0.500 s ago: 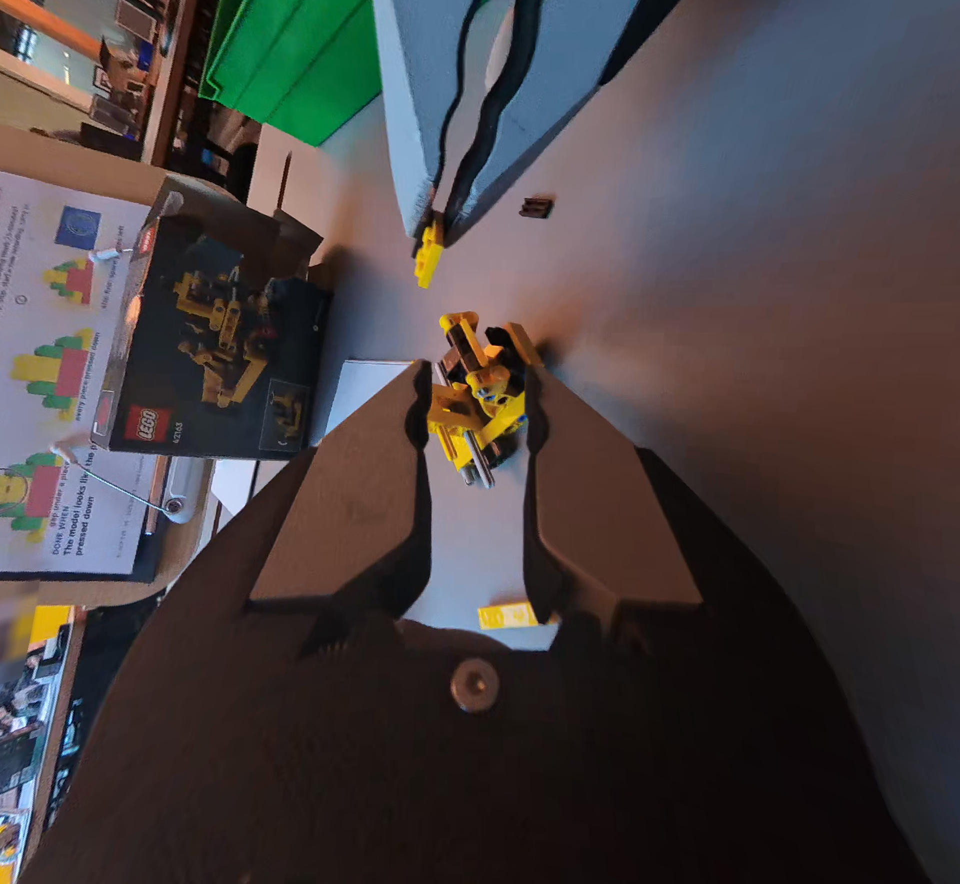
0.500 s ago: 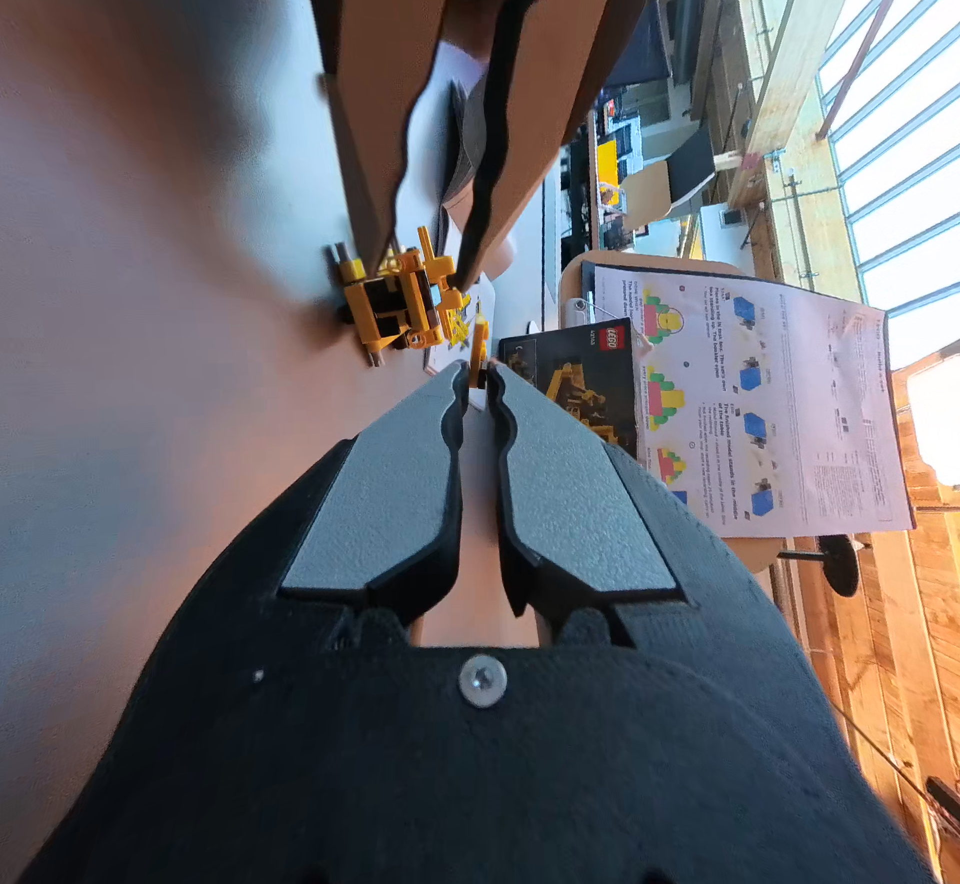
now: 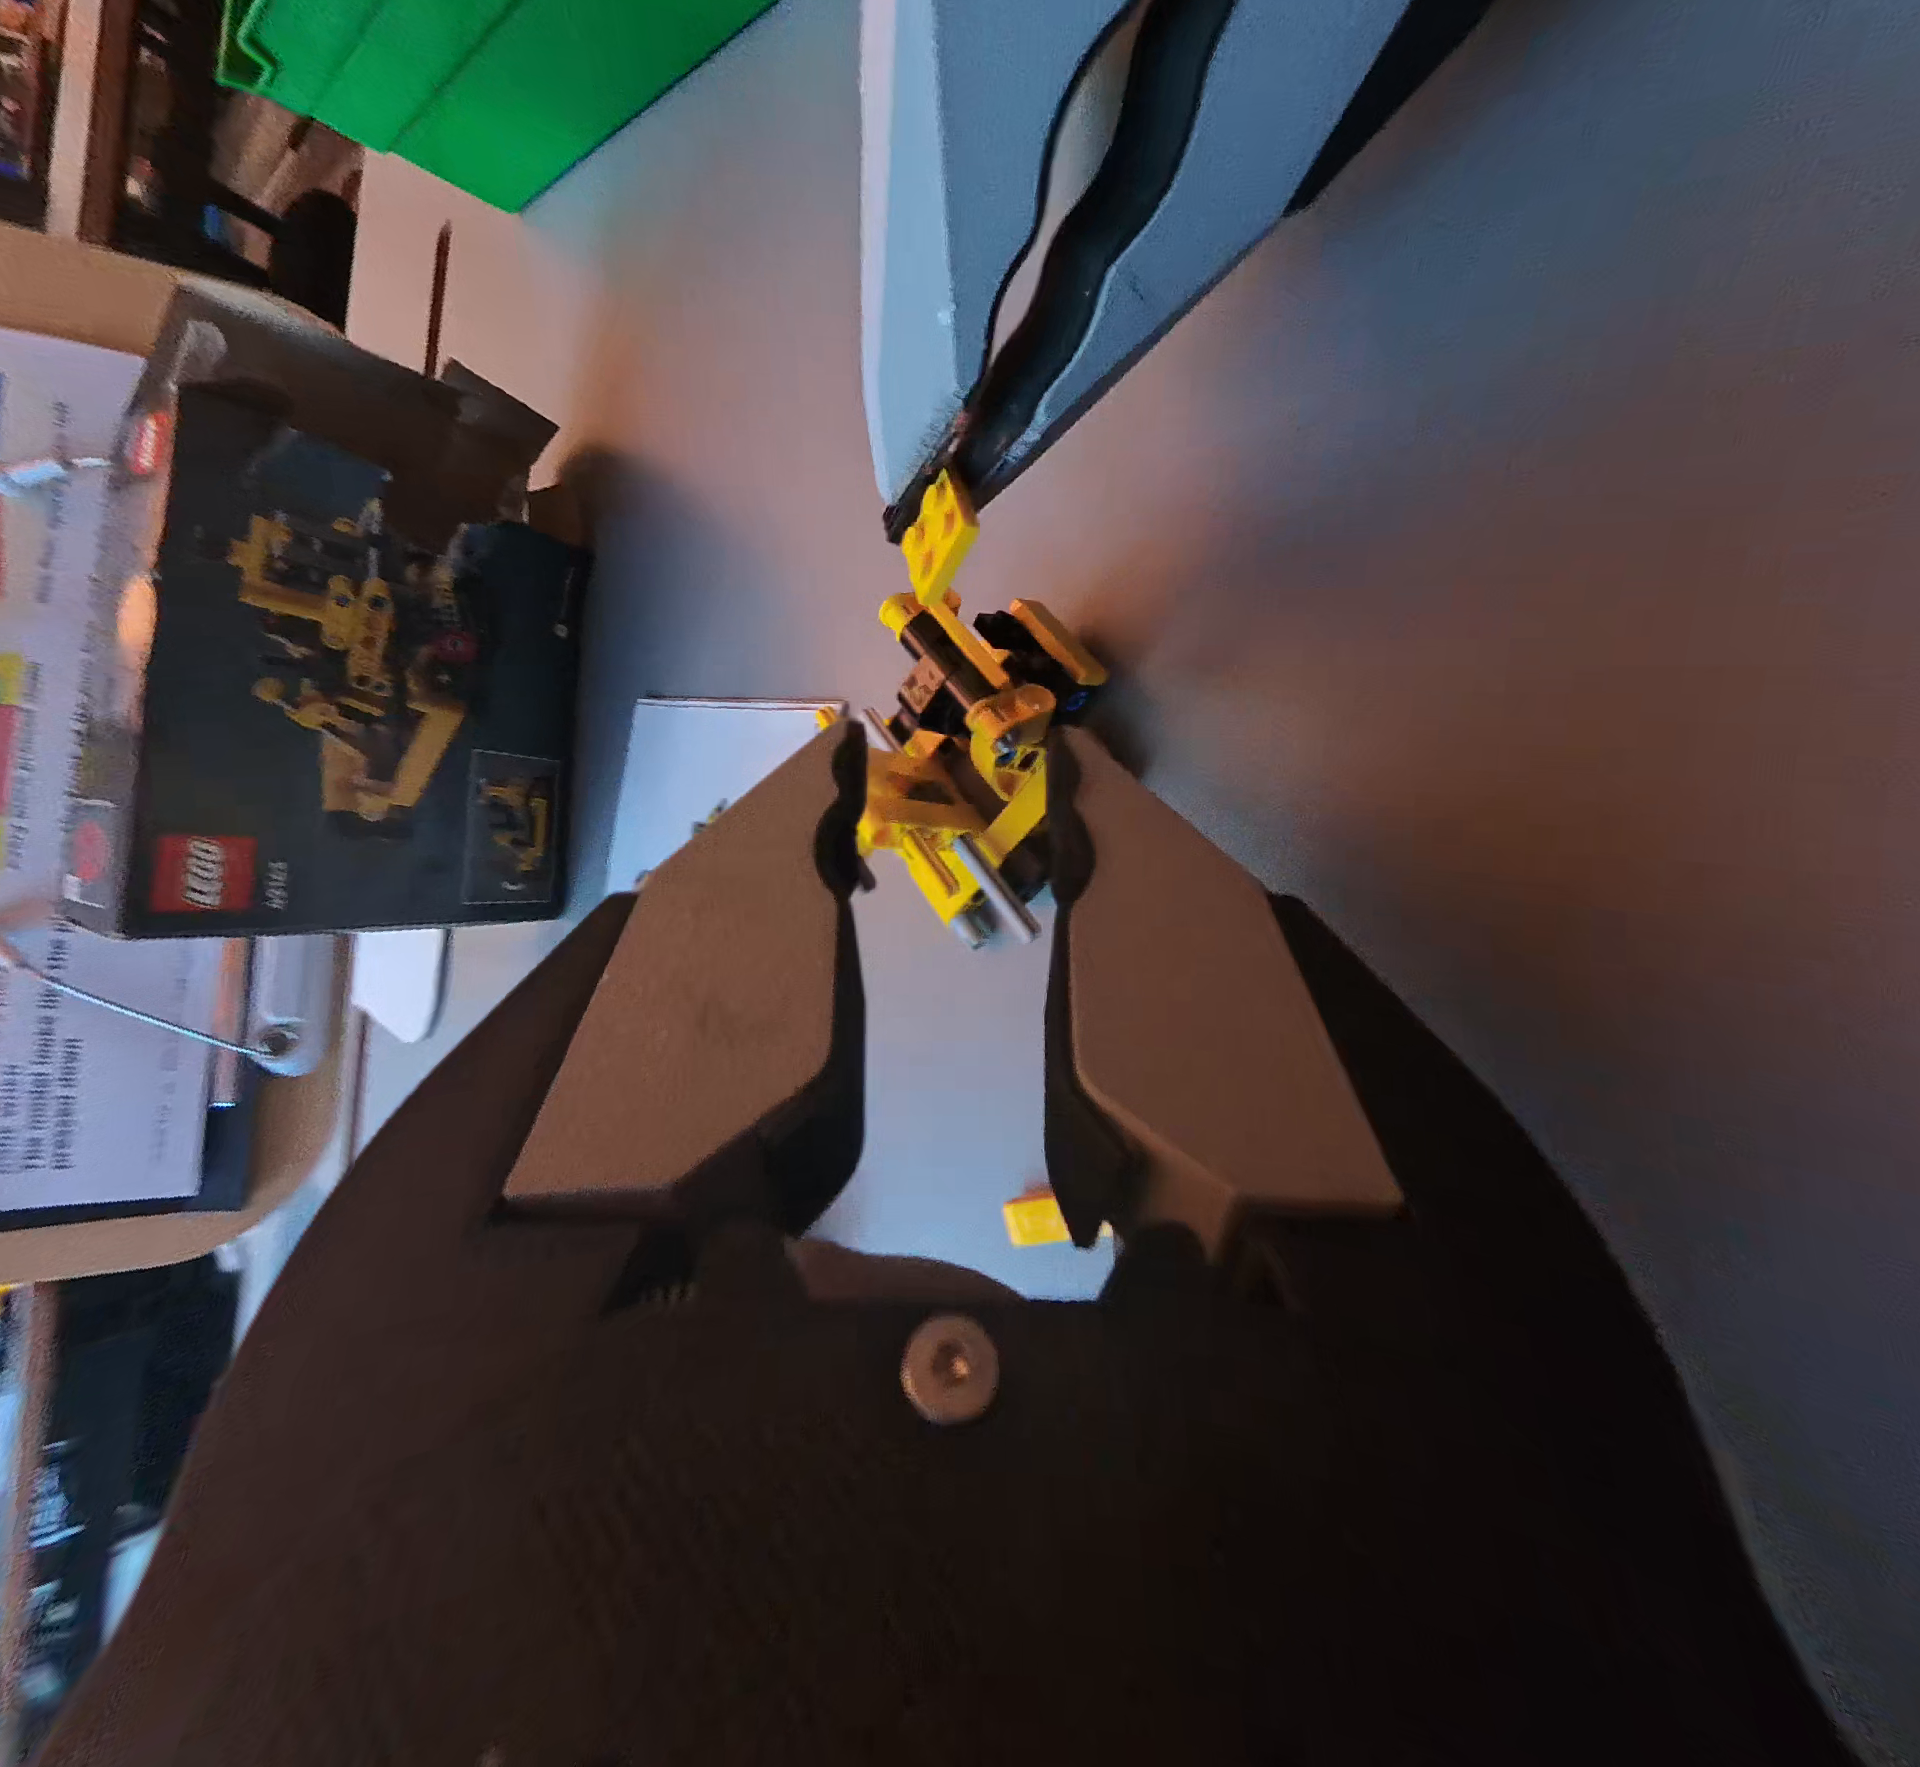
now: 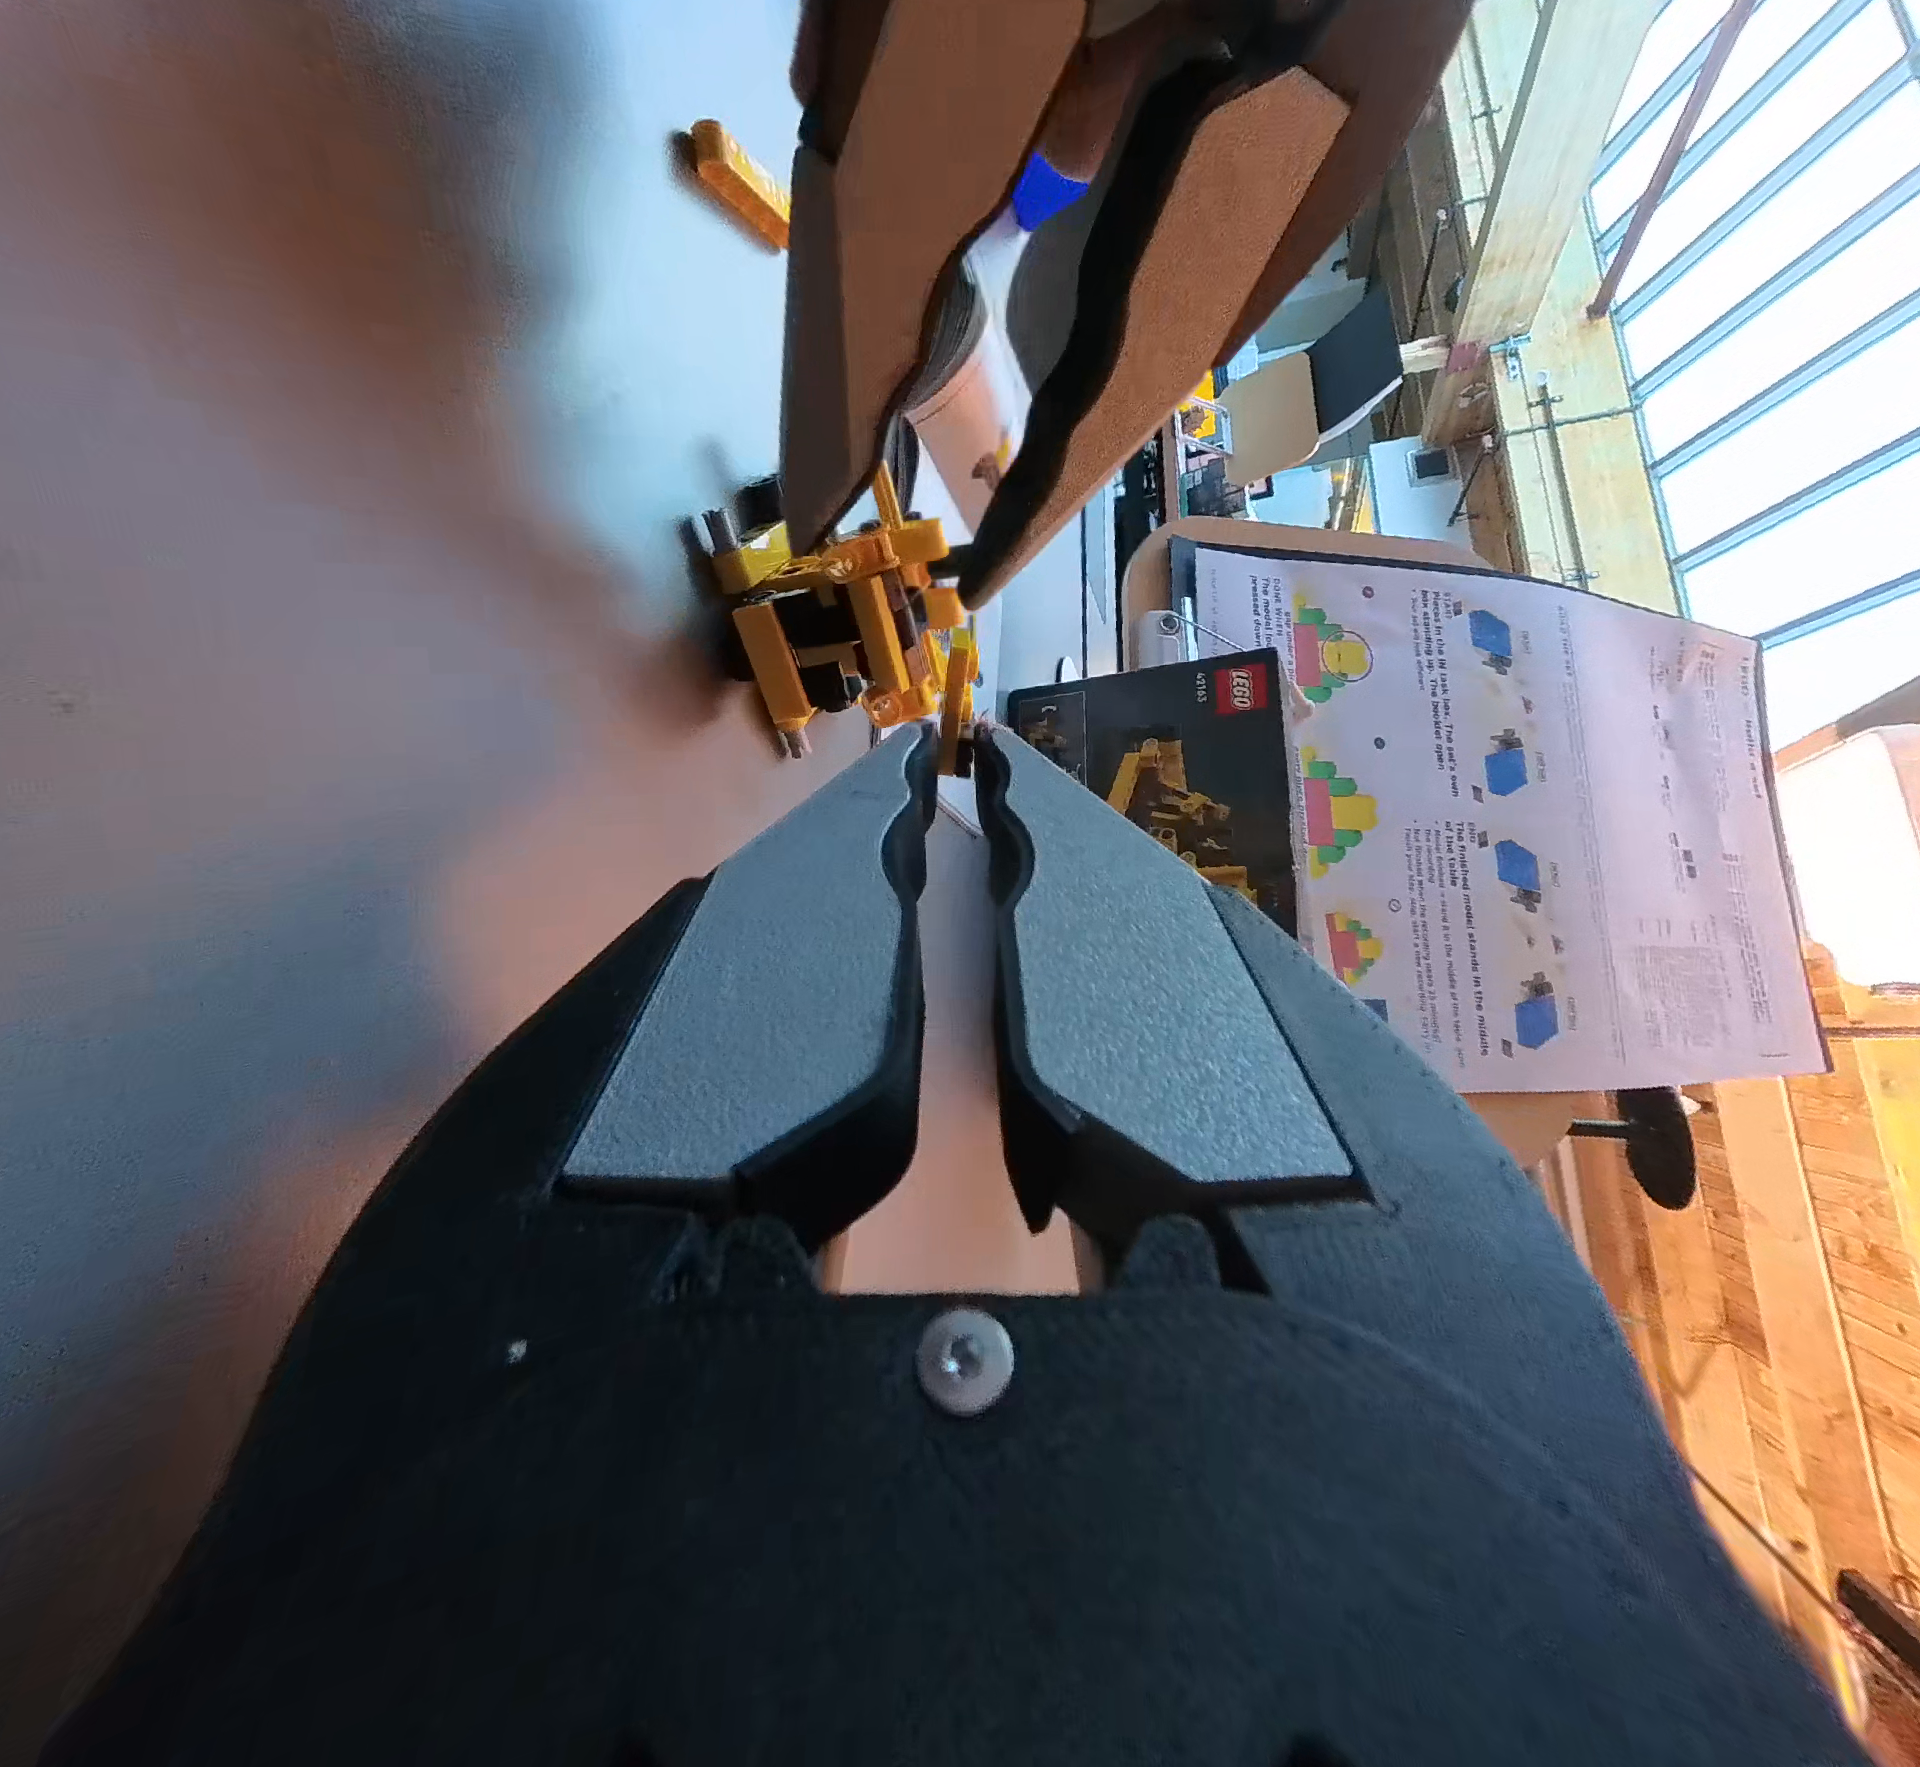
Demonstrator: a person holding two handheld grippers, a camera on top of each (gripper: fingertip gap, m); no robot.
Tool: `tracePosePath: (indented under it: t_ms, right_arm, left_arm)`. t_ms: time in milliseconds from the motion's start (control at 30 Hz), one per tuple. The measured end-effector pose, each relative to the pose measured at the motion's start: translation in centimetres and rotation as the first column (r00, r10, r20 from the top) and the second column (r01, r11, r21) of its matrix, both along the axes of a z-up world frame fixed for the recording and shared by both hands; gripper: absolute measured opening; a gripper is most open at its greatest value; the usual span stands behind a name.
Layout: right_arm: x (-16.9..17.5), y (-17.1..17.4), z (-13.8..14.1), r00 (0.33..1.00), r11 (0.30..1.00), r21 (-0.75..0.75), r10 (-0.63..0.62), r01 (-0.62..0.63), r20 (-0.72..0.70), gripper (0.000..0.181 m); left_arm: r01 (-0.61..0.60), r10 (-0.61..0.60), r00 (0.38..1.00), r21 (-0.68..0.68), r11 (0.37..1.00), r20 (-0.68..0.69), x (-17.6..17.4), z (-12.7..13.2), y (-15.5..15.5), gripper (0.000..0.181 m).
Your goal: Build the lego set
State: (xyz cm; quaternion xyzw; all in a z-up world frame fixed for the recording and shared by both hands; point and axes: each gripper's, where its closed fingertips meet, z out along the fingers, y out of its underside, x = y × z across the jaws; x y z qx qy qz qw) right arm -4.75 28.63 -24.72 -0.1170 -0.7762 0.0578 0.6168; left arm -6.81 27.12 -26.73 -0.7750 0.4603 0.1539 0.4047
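- The left tongs are clamped on the yellow-and-black model, a finger on each flank; the model's underside looks to rest on the grey surface, though blur makes the contact hard to judge.
- The right tongs are closed on a small yellow plate, gripped by one end at the very tips.
- That plate's free end touches the top of the model (seen from the left wrist view it hangs from the tips of the far tongs).
- A loose yellow brick lies on the surface behind the left tongs.
- The set's dark box stands beside a white booklet, with a printed instruction sheet on a clipboard past it.
- Green bins sit at the far edge.
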Motion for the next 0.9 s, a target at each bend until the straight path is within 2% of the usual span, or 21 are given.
tracePosePath:
  t_ms: [100,300,367,467,500,567,633,767,833,900]
  right_arm:
    - [0.0,0.5,0.1,1.000,1.000,0.004,-0.012,0.012,-0.009,0.003]
    - [0.0,1.0,-0.8,0.999,1.000,-0.010,-0.020,0.020,0.030,0.004]
    - [-0.1,0.9,-1.0,0.999,1.000,-0.006,-0.019,0.020,0.032,0.004]
    - [-0.2,1.0,-0.8,0.999,1.000,-0.009,-0.024,0.024,0.021,0.004]
    - [-0.2,1.0,-0.7,1.000,1.000,-0.012,-0.026,0.026,0.018,0.004]
    - [-0.2,1.0,-0.8,0.999,0.999,-0.016,-0.028,0.028,0.022,0.004]
    - [-0.3,0.9,-0.9,0.999,0.999,-0.017,-0.029,0.029,0.024,0.004]
    - [-0.3,1.3,-0.2,0.999,0.998,-0.060,-0.037,0.037,0.006,0.003]
    - [-0.2,1.9,0.0,0.999,0.996,-0.074,-0.048,0.049,0.005,0.003]
    - [0.0,2.3,0.0,0.999,0.996,-0.073,-0.052,0.052,0.005,0.003]
  left_arm:
    - [0.036,-0.035,0.996,0.011,0.999,-0.085,0.0,-0.1,0.2,0.034]
    - [0.074,-0.073,0.988,0.005,0.997,-0.133,0.1,-0.7,0.7,0.024]
    - [0.071,-0.070,0.994,0.005,0.997,-0.089,0.3,-0.6,0.7,0.022]
    - [0.035,-0.035,0.998,-0.012,0.999,0.046,0.6,-0.5,0.6,0.019]
    - [0.025,-0.022,0.995,-0.028,0.999,0.100,0.7,-0.5,0.5,0.001]
    - [0.002,0.007,0.977,-0.042,0.999,0.211,0.9,-0.1,0.4,0.000]
    - [-0.012,0.022,0.966,-0.040,0.999,0.256,1.0,0.1,0.4,0.000]
    - [-0.020,0.020,0.987,0.000,1.000,0.160,0.7,-0.2,0.4,0.012]
    - [-0.020,0.018,0.995,0.018,1.000,0.102,0.9,-0.3,0.5,0.027]
    - [-0.007,0.006,0.999,0.041,0.999,0.032,1.0,-0.2,0.9,0.027]
